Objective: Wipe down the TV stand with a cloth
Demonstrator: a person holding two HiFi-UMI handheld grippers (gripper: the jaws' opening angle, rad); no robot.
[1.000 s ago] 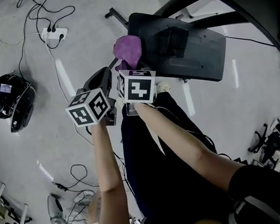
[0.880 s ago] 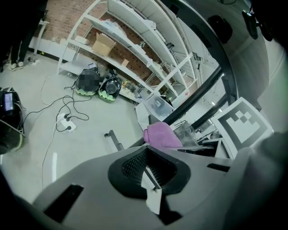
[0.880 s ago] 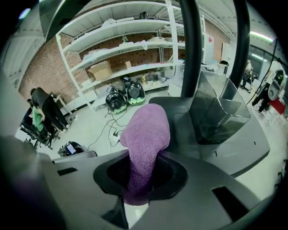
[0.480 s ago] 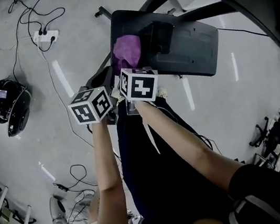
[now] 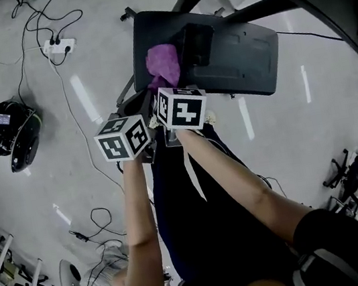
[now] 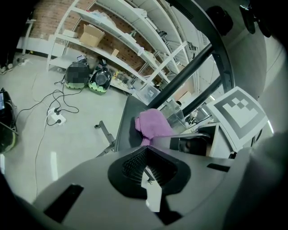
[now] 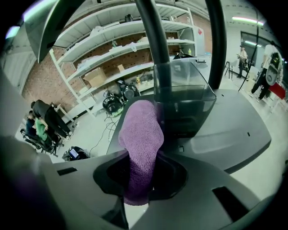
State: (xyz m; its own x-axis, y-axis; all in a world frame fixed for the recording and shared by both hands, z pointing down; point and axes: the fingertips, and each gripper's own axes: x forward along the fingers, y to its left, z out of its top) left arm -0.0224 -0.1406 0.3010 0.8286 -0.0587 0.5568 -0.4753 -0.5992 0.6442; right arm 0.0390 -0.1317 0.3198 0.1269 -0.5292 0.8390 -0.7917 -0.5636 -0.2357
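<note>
Clamping cloth (image 5: 164, 64) on TV stand (image 5: 248, 49), right tool (image 7: 140, 179)

A white power strip (image 5: 58, 46) lies on the pale, glossy floor (image 5: 48, 174), with black cables (image 5: 30, 24) looping round it. Nearer and to the left sits a round black thing (image 5: 13, 133), perhaps a helmet. More cable (image 5: 100, 220) coils lower down. Office chairs (image 5: 346, 177) crowd the lower right corner. White shelves (image 6: 117, 33) stand before a brick wall (image 6: 42, 20), one bearing a cardboard box (image 6: 92, 34). Seated people (image 7: 42, 123) are near the shelves, and a standing person (image 7: 243, 56) is far off.
</note>
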